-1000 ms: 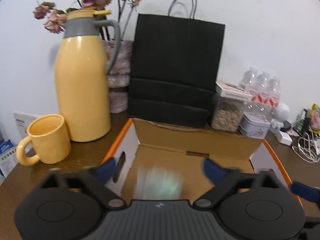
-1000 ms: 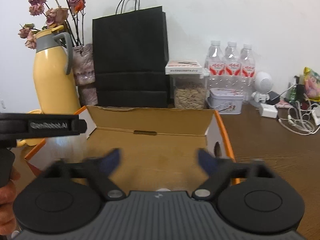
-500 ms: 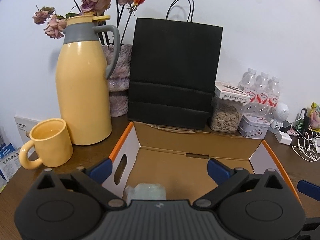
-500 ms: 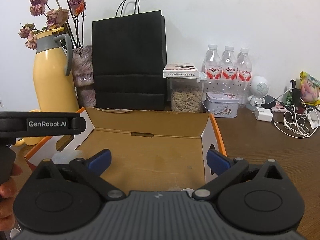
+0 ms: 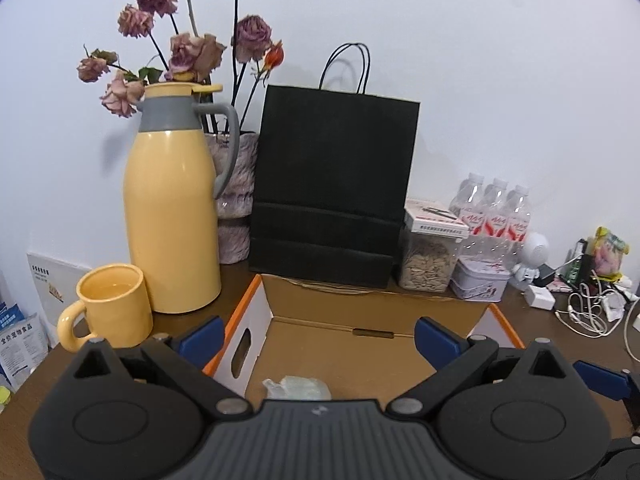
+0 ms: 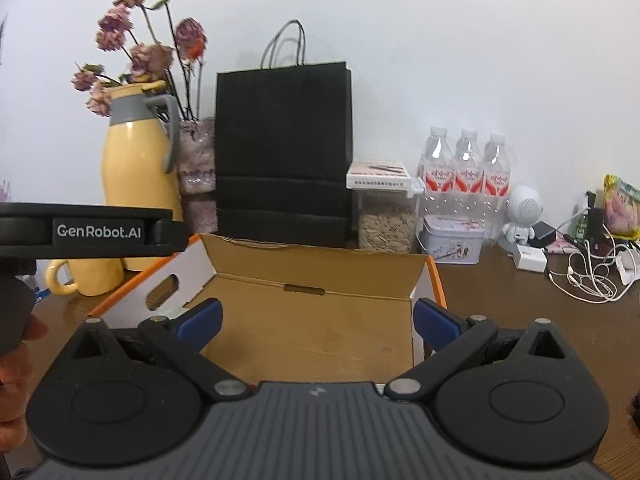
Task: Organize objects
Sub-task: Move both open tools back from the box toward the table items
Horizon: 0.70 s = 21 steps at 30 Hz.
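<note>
Resting on the floor of the open cardboard box with orange-edged white sides is a small crumpled clear plastic packet, where a second ago it was being caught only as a pale blur in mid-air beneath the left gripper. Both blue-tipped jaws of that gripper are being held wide apart with nothing between them, so the drop is being read as finished (one item organized, at least). The right gripper is likewise being held spread and empty over the same box, and both views are being lifted slightly higher than half a second ago, which suggests a withdrawal before the next item is fetched.

Much is being kept out of sight. The near part of the box floor is being covered by the gripper bodies in both views, so anything else lying there cannot be told; in the right view the packet is being almost wholly masked by a fingertip. The packet's contents are too small and glossy to be made out.

Nothing at the back of the brown wooden table is being touched: the tall yellow thermos jug with grey collar, the yellow ceramic mug and the black paper carrier bag. Which of these, if any, is being meant for the box cannot be judged.
</note>
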Motion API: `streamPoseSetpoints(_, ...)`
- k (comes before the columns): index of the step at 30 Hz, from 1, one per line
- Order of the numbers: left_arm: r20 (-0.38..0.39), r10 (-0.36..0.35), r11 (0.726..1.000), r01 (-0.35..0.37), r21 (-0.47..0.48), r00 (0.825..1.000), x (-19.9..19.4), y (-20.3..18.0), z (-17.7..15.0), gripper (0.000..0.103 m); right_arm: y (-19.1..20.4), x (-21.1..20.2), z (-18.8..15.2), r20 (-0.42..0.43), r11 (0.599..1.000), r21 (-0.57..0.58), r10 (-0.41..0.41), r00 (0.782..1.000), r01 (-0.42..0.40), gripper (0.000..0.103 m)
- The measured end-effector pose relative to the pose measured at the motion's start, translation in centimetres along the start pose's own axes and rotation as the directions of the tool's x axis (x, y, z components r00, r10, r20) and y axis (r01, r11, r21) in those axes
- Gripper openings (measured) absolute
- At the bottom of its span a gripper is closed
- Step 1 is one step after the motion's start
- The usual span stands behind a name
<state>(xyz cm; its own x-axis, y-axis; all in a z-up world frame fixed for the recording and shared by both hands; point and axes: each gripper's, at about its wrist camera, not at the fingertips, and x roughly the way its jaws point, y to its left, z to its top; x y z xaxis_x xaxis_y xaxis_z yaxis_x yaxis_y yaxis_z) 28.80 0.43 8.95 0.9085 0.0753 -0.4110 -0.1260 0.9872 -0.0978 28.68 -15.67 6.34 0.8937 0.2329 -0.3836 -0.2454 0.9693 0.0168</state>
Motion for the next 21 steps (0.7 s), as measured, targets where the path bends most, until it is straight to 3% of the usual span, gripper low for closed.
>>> streamPoseSetpoints(21, -0.018, -0.040, 0.999, 0.040, 0.011, 0.999, -9.3, 1.2, -4.2, 0.103, 0.7, -9.9, -3.6, 0.048, 0.995, -0.086, 0.047, 0.998, -0.043, 0.103)
